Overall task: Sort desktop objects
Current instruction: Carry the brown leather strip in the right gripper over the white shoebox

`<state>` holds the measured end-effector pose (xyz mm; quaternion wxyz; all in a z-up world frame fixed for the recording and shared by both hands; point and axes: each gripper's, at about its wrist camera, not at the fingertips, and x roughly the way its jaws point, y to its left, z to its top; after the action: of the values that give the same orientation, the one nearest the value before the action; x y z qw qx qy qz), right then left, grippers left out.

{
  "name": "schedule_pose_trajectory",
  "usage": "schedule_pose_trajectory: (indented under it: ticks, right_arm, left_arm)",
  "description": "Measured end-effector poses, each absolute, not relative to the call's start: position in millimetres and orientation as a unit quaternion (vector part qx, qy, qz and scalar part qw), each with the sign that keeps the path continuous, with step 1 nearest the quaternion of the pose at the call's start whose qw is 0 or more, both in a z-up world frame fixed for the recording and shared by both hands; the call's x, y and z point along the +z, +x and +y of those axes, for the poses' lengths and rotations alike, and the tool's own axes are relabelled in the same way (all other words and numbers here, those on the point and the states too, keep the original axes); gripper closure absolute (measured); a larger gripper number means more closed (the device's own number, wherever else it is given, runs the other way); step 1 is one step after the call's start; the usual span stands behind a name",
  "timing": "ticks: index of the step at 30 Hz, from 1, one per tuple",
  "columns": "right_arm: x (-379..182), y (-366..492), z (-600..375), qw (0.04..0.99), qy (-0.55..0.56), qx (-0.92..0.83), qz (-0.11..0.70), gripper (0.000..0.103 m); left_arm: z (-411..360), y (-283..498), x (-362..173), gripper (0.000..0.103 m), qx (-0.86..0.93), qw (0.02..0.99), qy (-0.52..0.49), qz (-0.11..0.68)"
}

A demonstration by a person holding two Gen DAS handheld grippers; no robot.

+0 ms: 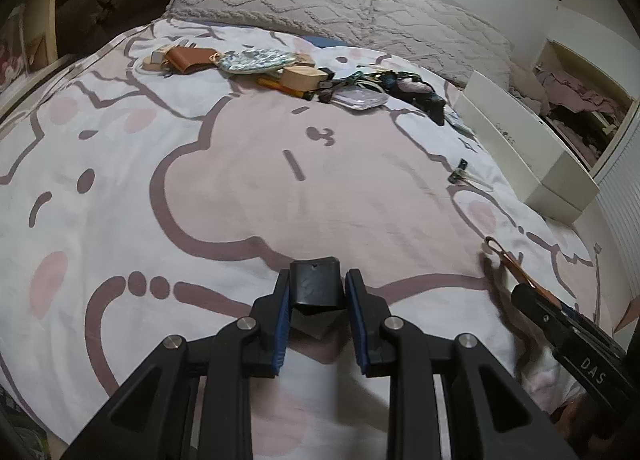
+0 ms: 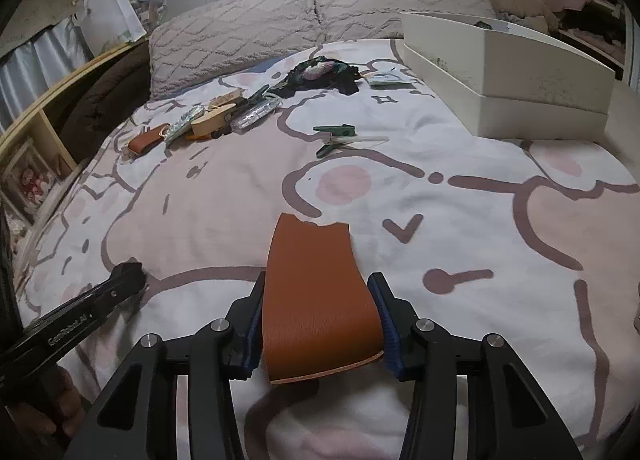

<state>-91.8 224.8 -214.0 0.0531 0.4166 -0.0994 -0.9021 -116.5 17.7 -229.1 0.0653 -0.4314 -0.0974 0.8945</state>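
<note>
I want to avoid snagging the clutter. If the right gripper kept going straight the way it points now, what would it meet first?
Probably the bedcover: the right gripper, shut on the orange leather piece, tilts down at bare printed fabric. The green clip and white box lie farther off, though depth is uncertain.

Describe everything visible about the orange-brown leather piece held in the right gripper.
The orange-brown leather piece is a flat, grainy strip, like leather or imitation leather, with a paler raw edge at its near end and a notched, uneven far edge. It bows slightly across its width, squeezed by its side edges between the blue pads of the right gripper, whose jaws are shut on it. It points forward above the pink-and-white patterned bedspread. In the left wrist view it shows only edge-on.
</note>
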Motion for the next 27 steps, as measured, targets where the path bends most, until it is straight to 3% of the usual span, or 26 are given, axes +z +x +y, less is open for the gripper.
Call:
schedule_pose_trajectory:
  ticks: [9, 16, 20, 24, 27]
  right_arm:
    - [-216.4, -82.6, 237.6, 0.035, 0.429, -0.898, -0.089, 0.055]
    - [-223.5, -82.9, 226.0, 0.035, 0.469, -0.882, -0.023, 0.053]
    - [-224.9, -89.7, 227.3, 0.043, 0.483, -0.874, -0.038, 0.050]
    - [-225.5, -95.0, 224.8, 0.057, 0.495, -0.866, -0.045, 0.031]
    - [-226.4, -97.6, 219.7, 0.059, 0.499, -0.864, -0.030, 0.029]
  left_arm:
    - [41.7, -112.1, -220.5, 0.077, 0.897, 0.087, -0.426, -0.075]
    - [51.8, -111.7, -228.6, 0.077, 0.892, 0.096, -0.436, -0.071]
    - [52.2, -112.2, -232.3, 0.077, 0.890, 0.097, -0.440, -0.071]
    - [52.0, -112.7, -235.1, 0.077, 0.888, 0.099, -0.444, -0.073]
    - [51.0, -113.4, -236.5, 0.077, 0.886, 0.101, -0.446, -0.077]
